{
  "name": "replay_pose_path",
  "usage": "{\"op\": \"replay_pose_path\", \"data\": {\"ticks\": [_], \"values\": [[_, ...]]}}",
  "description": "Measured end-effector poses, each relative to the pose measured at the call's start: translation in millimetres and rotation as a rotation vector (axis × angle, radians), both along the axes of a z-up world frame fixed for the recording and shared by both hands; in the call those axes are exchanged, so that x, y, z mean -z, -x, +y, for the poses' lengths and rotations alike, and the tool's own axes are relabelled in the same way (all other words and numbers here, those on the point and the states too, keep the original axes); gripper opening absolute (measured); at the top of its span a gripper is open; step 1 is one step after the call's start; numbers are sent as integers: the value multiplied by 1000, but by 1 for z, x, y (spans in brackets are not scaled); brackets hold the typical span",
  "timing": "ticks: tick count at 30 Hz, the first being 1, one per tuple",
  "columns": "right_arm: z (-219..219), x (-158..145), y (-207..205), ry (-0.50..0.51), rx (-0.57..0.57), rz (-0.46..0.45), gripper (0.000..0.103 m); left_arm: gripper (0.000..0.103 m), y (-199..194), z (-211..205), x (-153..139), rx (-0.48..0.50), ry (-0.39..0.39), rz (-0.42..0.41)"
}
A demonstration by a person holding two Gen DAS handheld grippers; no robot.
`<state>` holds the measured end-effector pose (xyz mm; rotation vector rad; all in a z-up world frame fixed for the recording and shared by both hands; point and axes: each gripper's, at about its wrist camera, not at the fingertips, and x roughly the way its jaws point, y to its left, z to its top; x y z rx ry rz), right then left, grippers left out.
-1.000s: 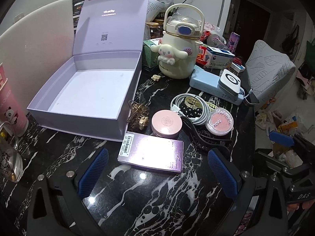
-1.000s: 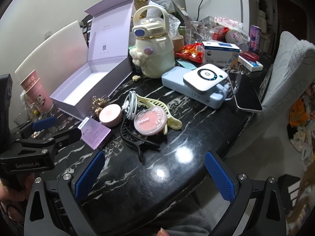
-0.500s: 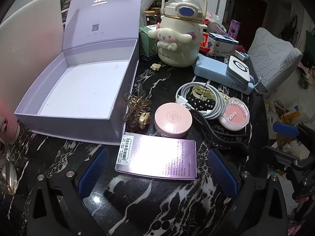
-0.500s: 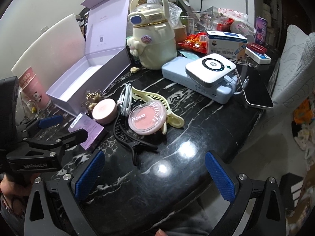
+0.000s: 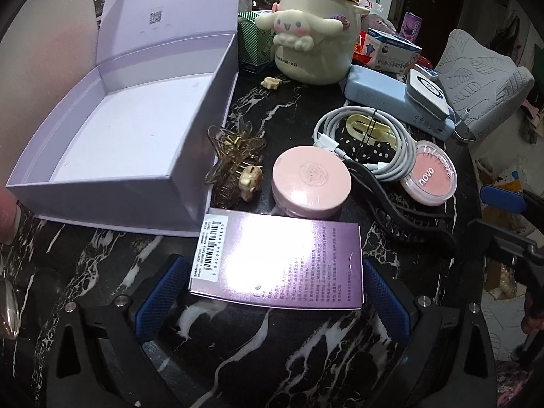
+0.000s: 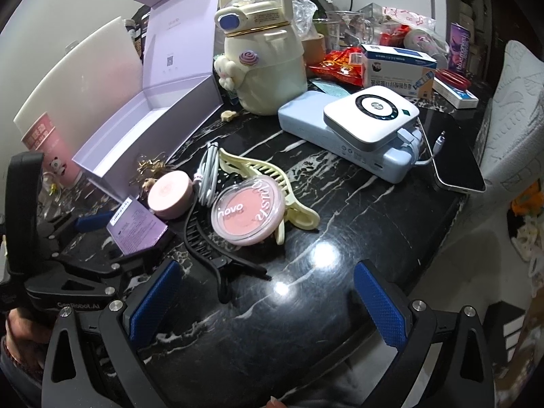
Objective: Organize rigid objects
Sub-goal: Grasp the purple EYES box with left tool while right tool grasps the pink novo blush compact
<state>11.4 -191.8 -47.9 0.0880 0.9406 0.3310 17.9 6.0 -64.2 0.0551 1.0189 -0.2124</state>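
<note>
A flat purple carton [image 5: 277, 261] lies on the black marble table [image 5: 238, 357], between the open fingers of my left gripper [image 5: 272, 297], whose blue pads stand at its two short ends. The carton also shows in the right wrist view [image 6: 137, 227]. An open, empty lilac gift box [image 5: 136, 142] stands just behind it to the left. A pink round compact [image 5: 311, 180], a novo blush pot [image 6: 246, 209], a gold hair claw [image 5: 234, 159], a cream hair claw [image 6: 292, 190], a black hair claw [image 6: 207, 248] and a white cable [image 5: 367, 146] lie close together. My right gripper [image 6: 268, 309] is open and empty above bare table.
A cream Cinnamoroll jug [image 6: 265, 64] stands at the back. A light blue power bank with a white charger [image 6: 370, 115] on it and a phone [image 6: 455, 156] lie to the right. Boxes and snack packets crowd the far edge. A pink paper cup [image 6: 51, 146] stands left.
My left gripper has moved forward and down, so the purple carton now lies between its open fingers. My right gripper has moved a little closer to the blush pot and claws.
</note>
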Motion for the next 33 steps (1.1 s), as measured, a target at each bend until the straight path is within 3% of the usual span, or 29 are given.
{"op": "replay_pose_path", "data": {"ticks": [9,11,15,20,33], "values": [[4,0,-8,38,-14,-36,103,102,4,-2,1,27,-7,-45],[7,-1,-8,62,-19,-53,103,94,5,-4,0,28,-18,-62],[12,-2,-10,86,-36,-100,101,94,7,-7,-1,48,-10,-66],[20,2,-18,107,-60,-114,82,94,9,-5,-3,47,13,-54],[43,8,-17,213,-130,-210,60,94,10,6,-4,-1,60,-35]]}}
